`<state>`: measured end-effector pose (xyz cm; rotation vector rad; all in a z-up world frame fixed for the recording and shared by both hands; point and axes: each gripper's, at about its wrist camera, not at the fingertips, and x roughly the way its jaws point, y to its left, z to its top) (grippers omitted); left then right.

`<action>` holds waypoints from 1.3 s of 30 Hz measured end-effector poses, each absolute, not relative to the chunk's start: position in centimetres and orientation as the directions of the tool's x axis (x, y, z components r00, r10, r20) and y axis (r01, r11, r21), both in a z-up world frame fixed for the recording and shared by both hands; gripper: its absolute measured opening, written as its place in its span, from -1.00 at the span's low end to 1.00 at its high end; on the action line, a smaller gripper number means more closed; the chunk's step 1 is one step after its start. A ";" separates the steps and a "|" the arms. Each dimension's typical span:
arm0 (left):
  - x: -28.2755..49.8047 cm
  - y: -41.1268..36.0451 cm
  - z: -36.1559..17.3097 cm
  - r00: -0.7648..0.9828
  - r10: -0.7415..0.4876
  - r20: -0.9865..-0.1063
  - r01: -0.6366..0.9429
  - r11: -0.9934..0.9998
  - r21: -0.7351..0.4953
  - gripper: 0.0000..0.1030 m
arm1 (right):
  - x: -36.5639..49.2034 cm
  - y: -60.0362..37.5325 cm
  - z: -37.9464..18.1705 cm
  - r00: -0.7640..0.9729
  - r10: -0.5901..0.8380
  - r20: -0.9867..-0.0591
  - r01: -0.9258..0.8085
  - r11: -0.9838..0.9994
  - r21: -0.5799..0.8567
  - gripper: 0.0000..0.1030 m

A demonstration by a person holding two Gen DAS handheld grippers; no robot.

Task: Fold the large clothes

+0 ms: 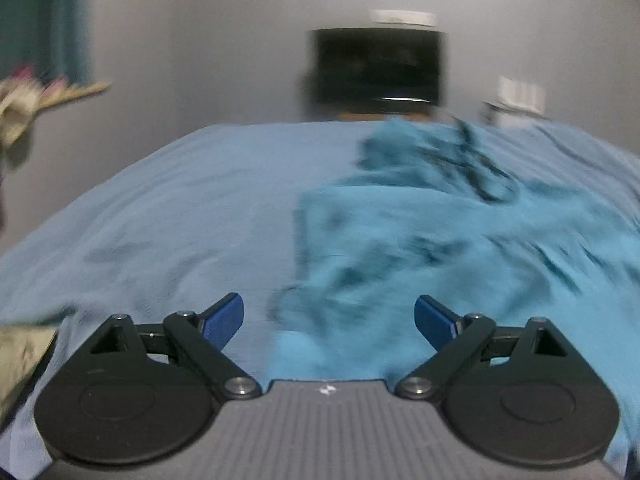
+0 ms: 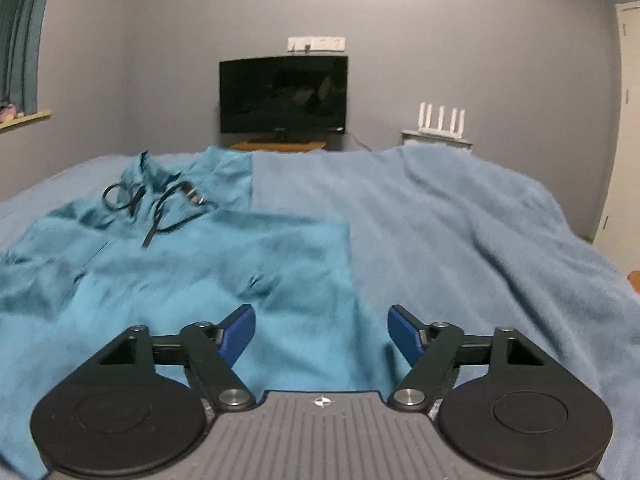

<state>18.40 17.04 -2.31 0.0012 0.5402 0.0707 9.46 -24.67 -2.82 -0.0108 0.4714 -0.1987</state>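
Teal fleece hooded garment (image 2: 168,272) with black drawstrings (image 2: 160,204) lay on light-blue blanketed bed (image 2: 460,220); left gripper (image 1: 329,322) and right gripper (image 2: 321,334) jaws wide, empty. Black monitor (image 2: 283,95) beyond.

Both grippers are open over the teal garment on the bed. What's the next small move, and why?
Probably lower the right gripper to close its fingers on the teal garment along its near right edge, which lies just ahead. Both the right and the left gripper are open and hold nothing, and the garment lies partly folded, still wrinkled, with its black drawstring loose near the collar on the blue blanket.
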 end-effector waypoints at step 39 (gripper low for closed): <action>27.4 15.4 -4.8 0.834 0.247 -0.494 -0.187 0.968 0.168 0.07 | 19.3 -29.5 -5.7 0.834 -0.338 -0.436 0.326 0.940 -0.103 0.14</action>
